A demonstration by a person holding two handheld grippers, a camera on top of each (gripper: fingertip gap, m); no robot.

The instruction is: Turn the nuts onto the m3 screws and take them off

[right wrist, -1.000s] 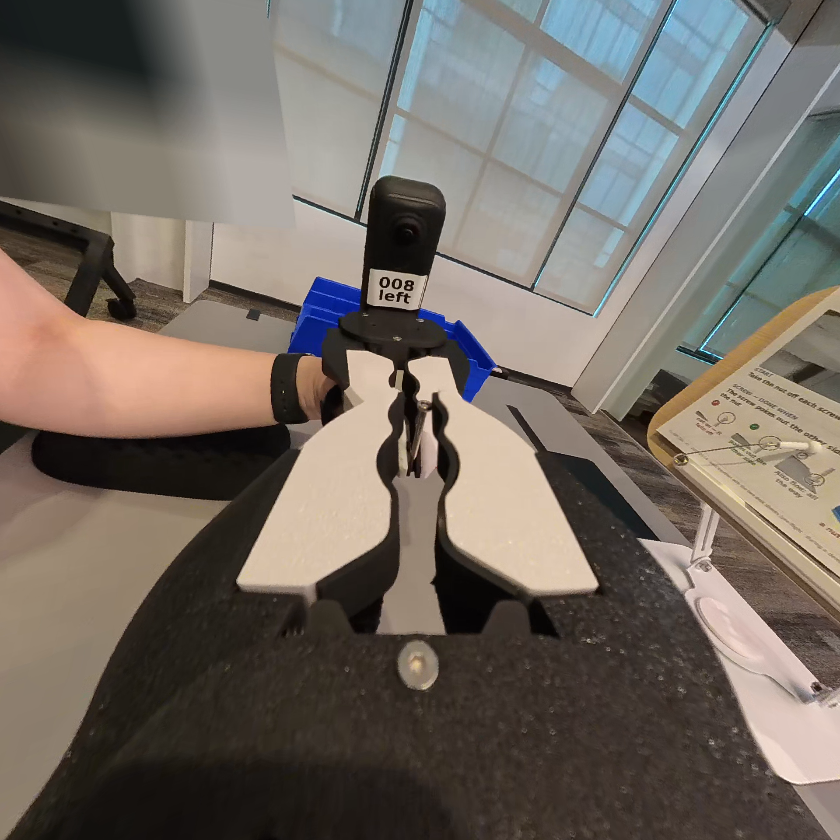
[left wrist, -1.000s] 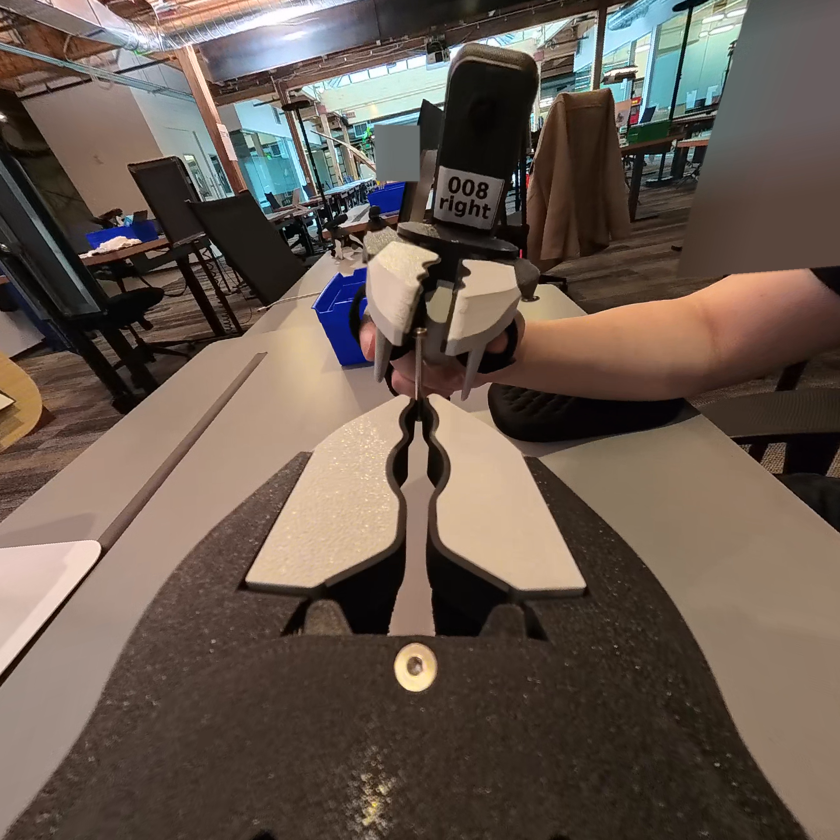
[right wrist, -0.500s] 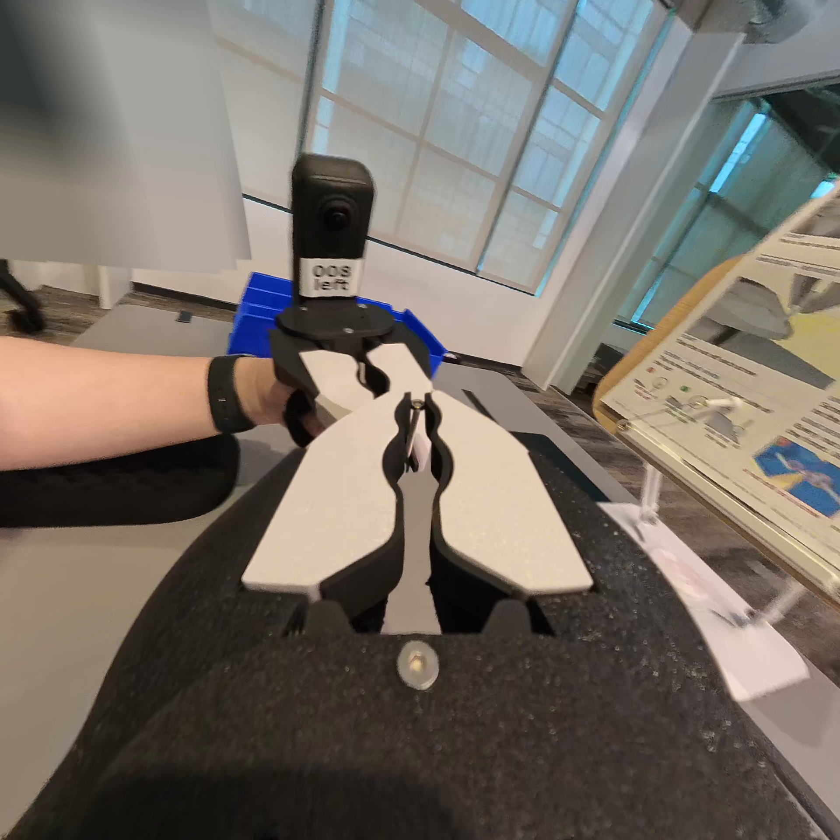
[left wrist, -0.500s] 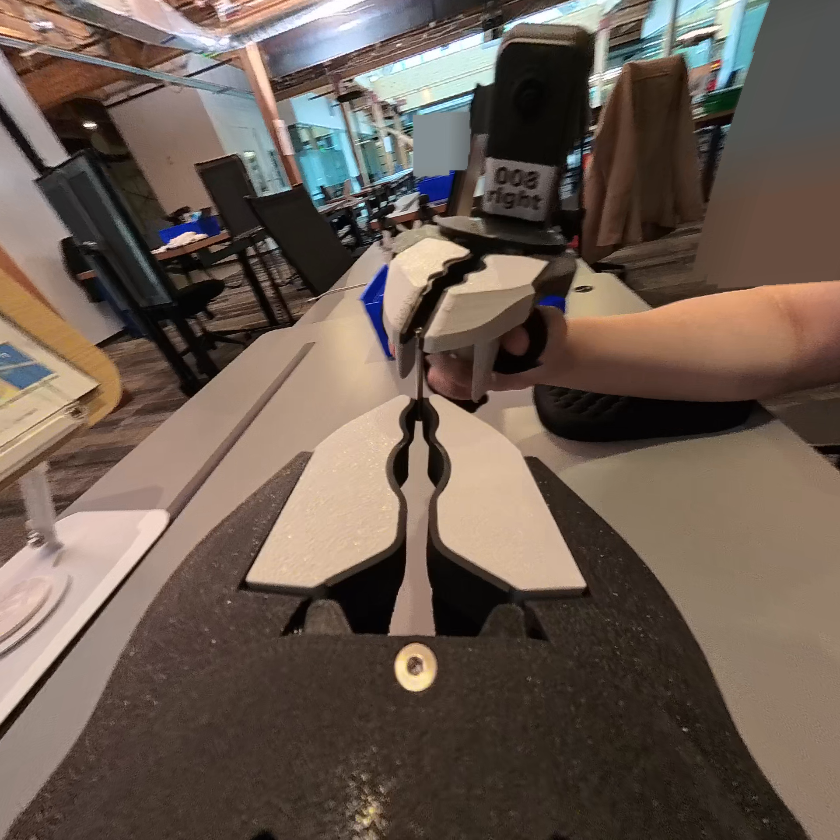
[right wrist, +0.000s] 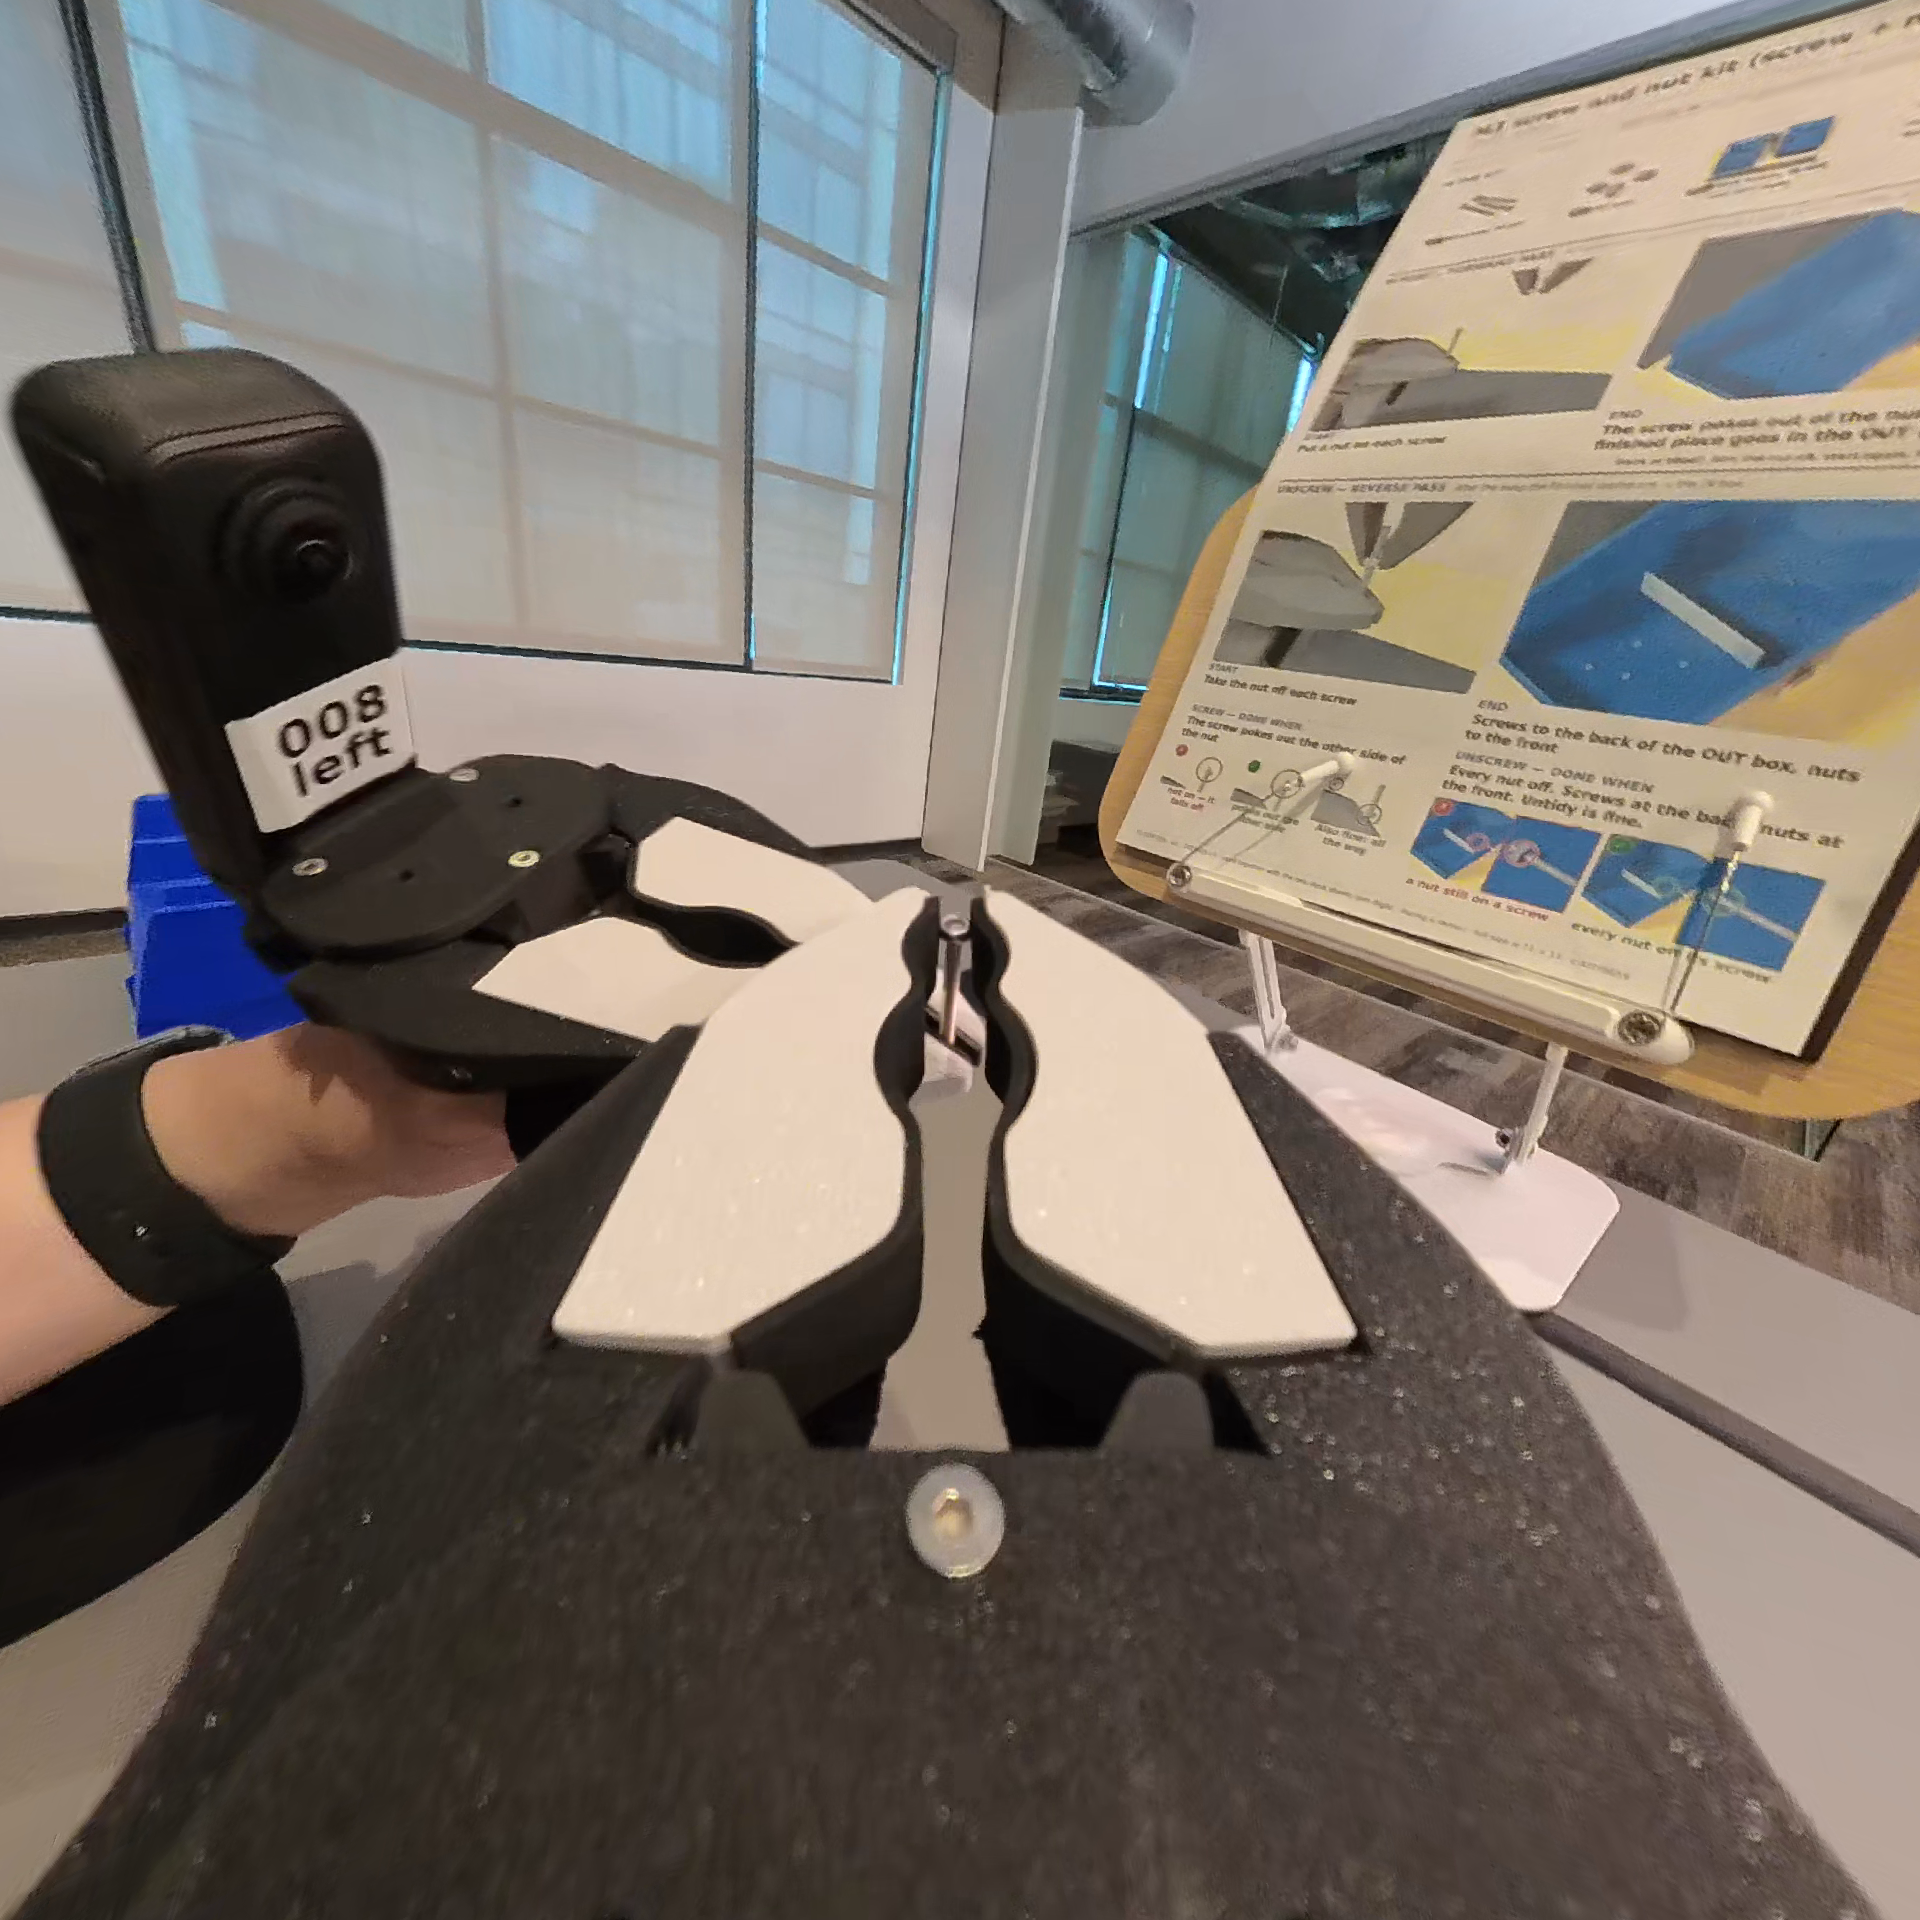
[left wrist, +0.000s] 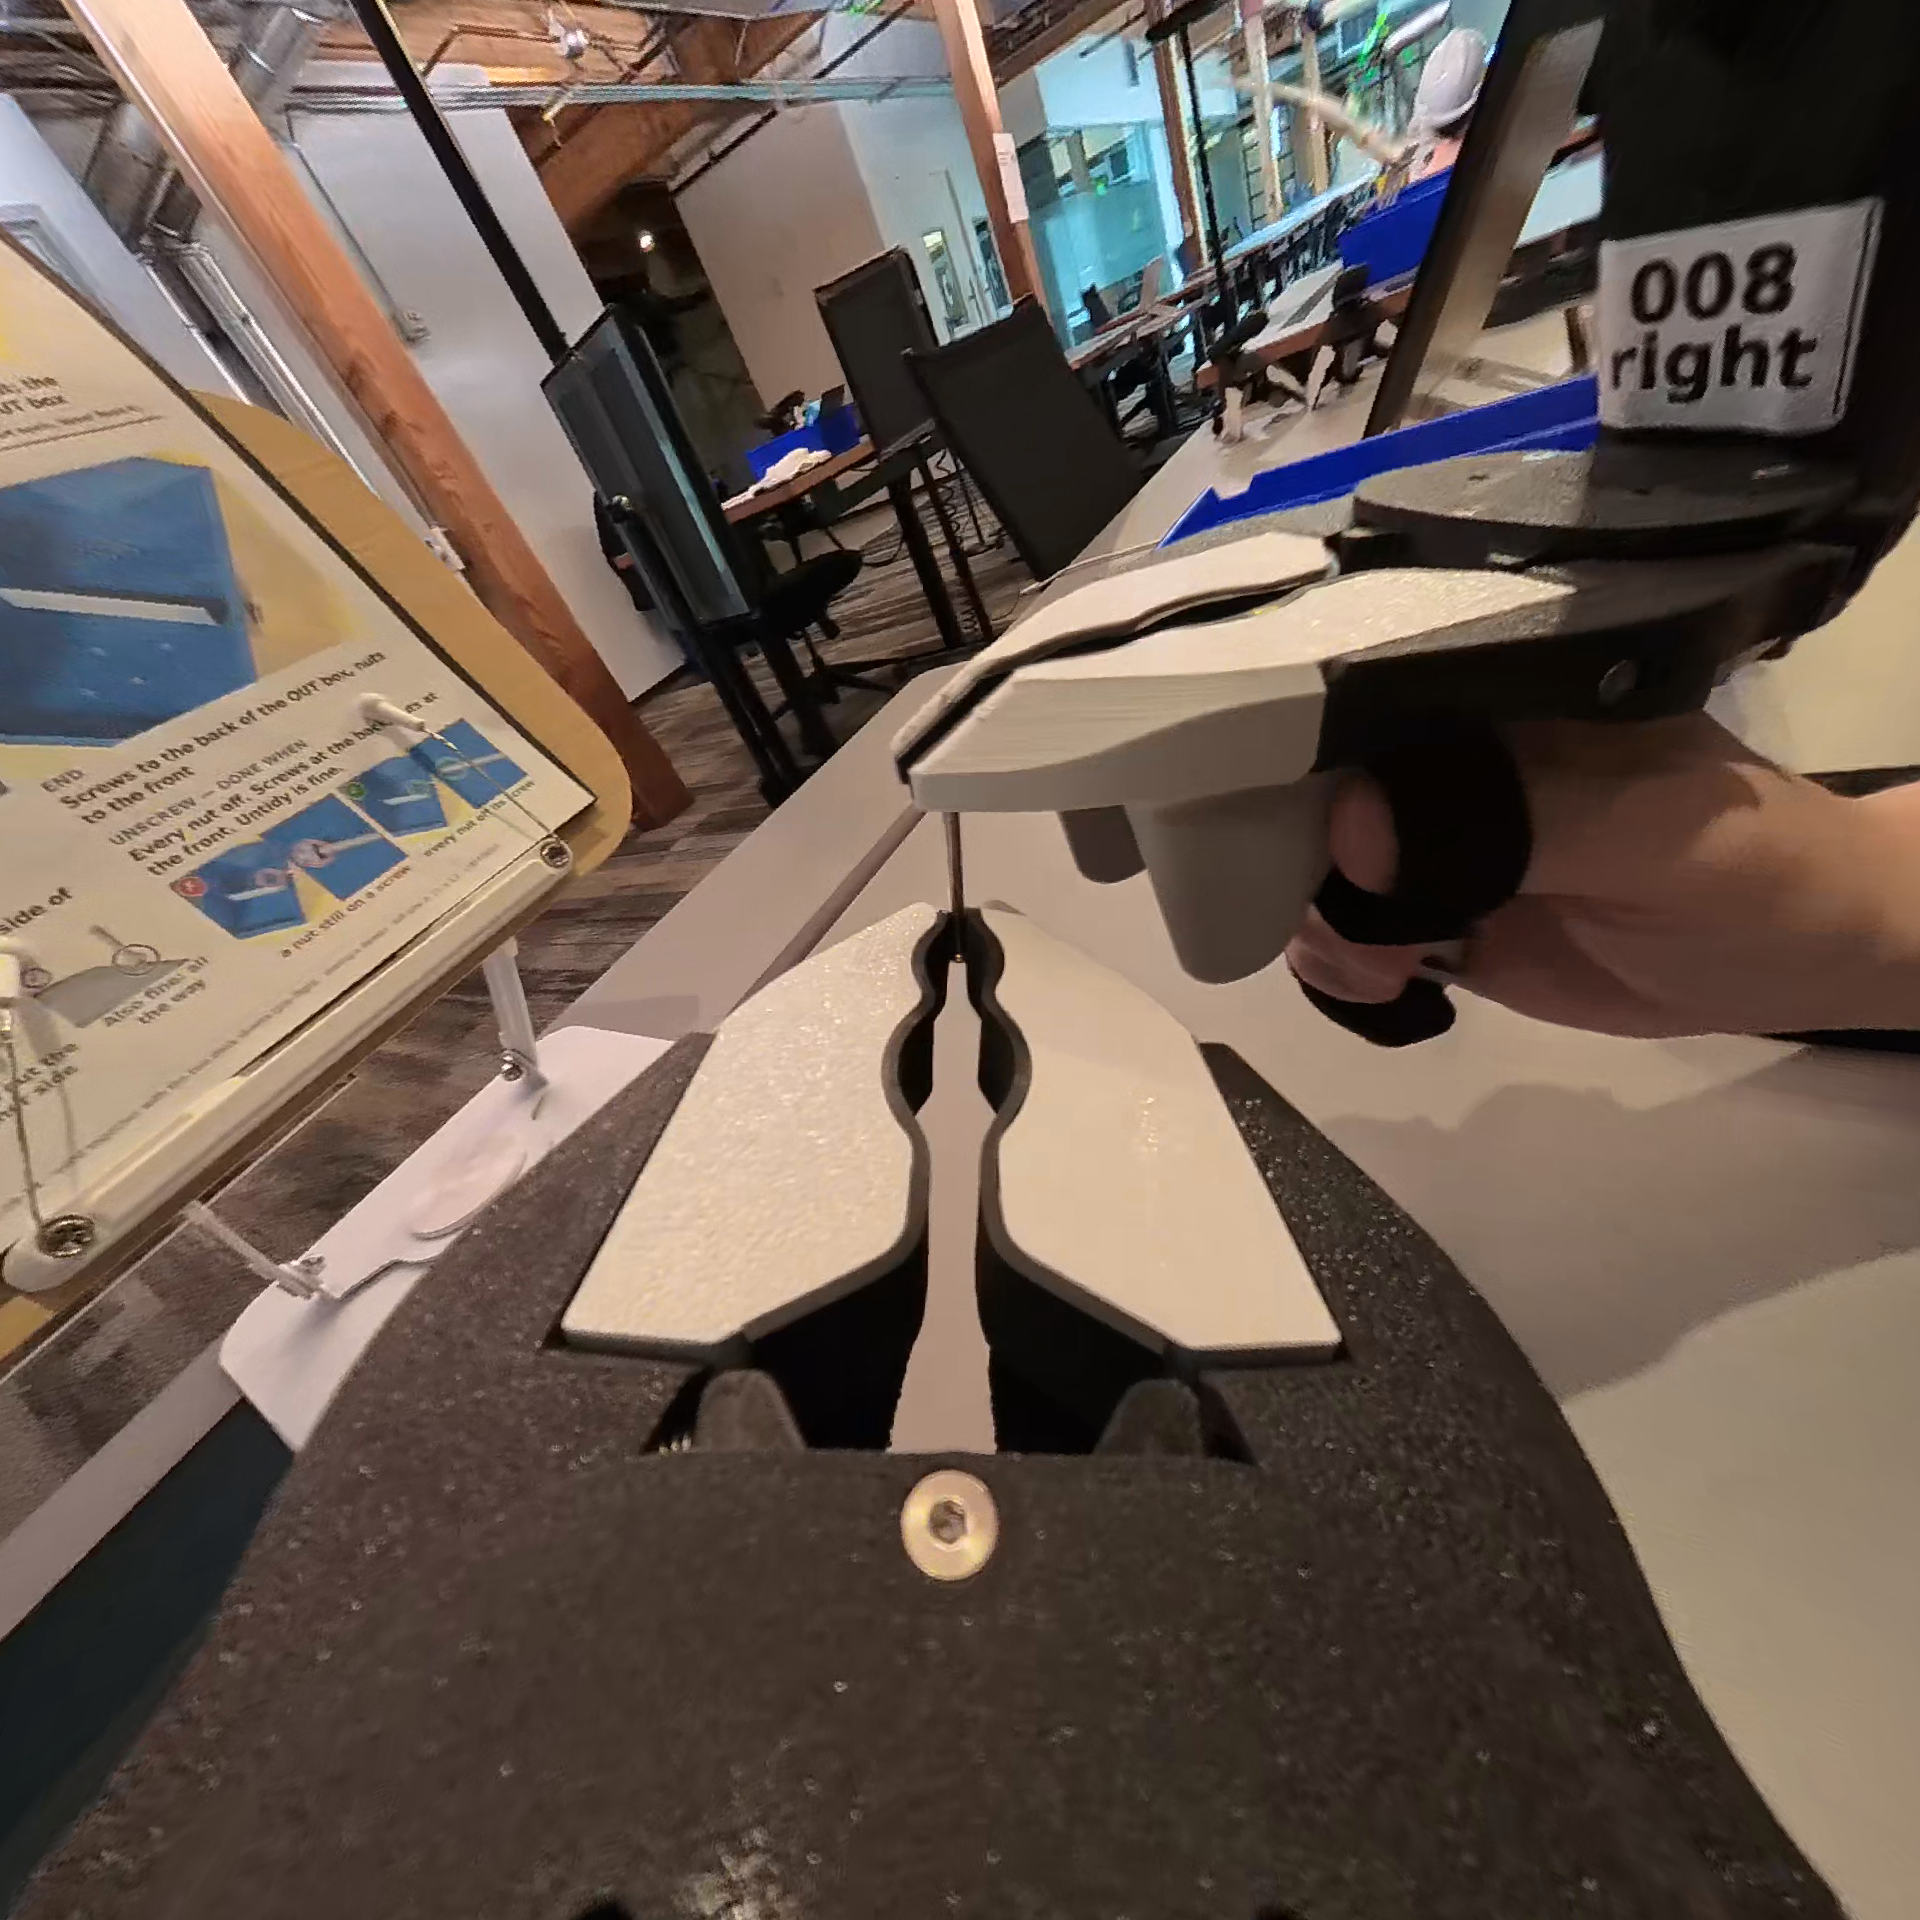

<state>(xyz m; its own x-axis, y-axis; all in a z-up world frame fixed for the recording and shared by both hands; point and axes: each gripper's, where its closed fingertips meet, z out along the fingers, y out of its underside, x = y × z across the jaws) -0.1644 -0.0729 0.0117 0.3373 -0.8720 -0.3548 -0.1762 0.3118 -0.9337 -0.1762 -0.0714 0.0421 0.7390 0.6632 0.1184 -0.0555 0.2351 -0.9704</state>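
Observation:
A thin metal M3 screw stands upright between my two grippers. My left gripper is shut on its lower end. Any nut there is hidden between the white fingertips. My right gripper is rolled on its side above the left one and pinches the top of the screw. In the right wrist view the right gripper is shut on the screw just below its head. The left gripper reaches in from the left beneath it, its tips mostly hidden.
An instruction board on a white stand stands at the table's edge close to both grippers; it also shows in the right wrist view. A blue bin and a black wrist pad lie on the grey table. Less than 4 cm separates the two grippers' tips.
The right gripper has rolled from upright onto its side about the screw. Both grippers have swung towards the instruction board. Both stay shut on the screw.

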